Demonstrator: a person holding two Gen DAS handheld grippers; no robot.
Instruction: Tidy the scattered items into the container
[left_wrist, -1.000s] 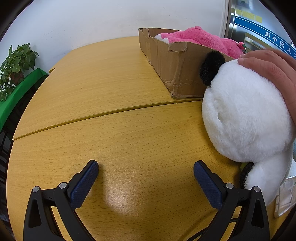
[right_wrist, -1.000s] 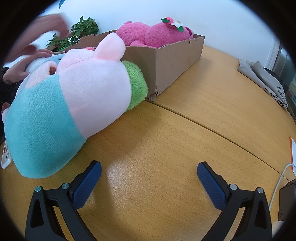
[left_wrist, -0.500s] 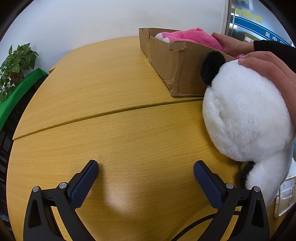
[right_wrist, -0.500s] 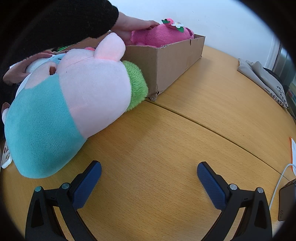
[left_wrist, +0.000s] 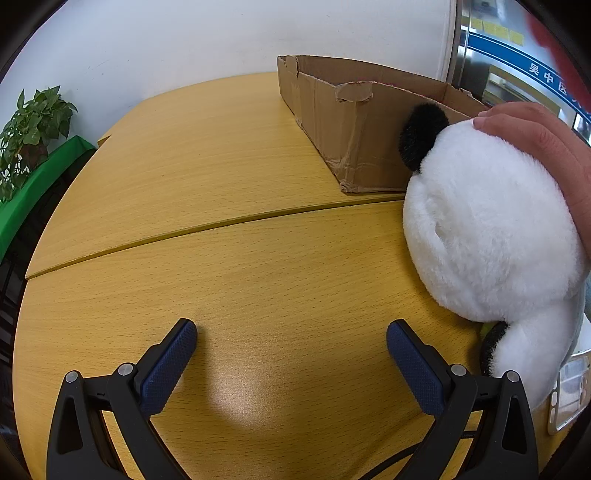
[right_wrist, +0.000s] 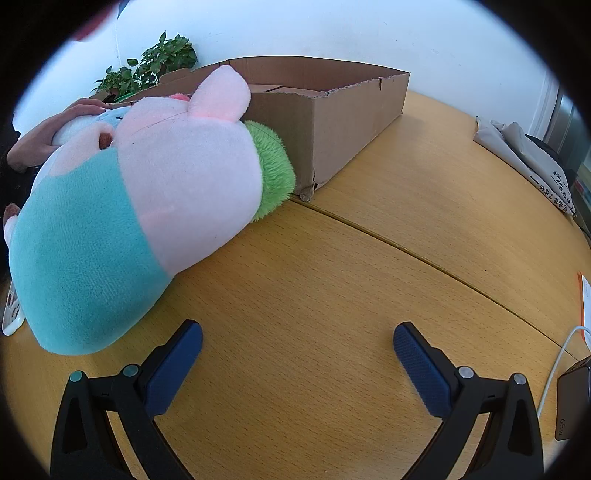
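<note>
Left claw (left_wrist: 291, 339) wide open, empty, above table (left_wrist: 221, 166); right claw (right_wrist: 297, 341) likewise.

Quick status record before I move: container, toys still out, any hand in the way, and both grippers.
container: cardboard box, no toy visible inside
toys out: white panda plush and pink-and-teal plush, both on the table against the box
hand: bare hand resting on the panda
left gripper: open, holding nothing
right gripper: open, holding nothing
</note>
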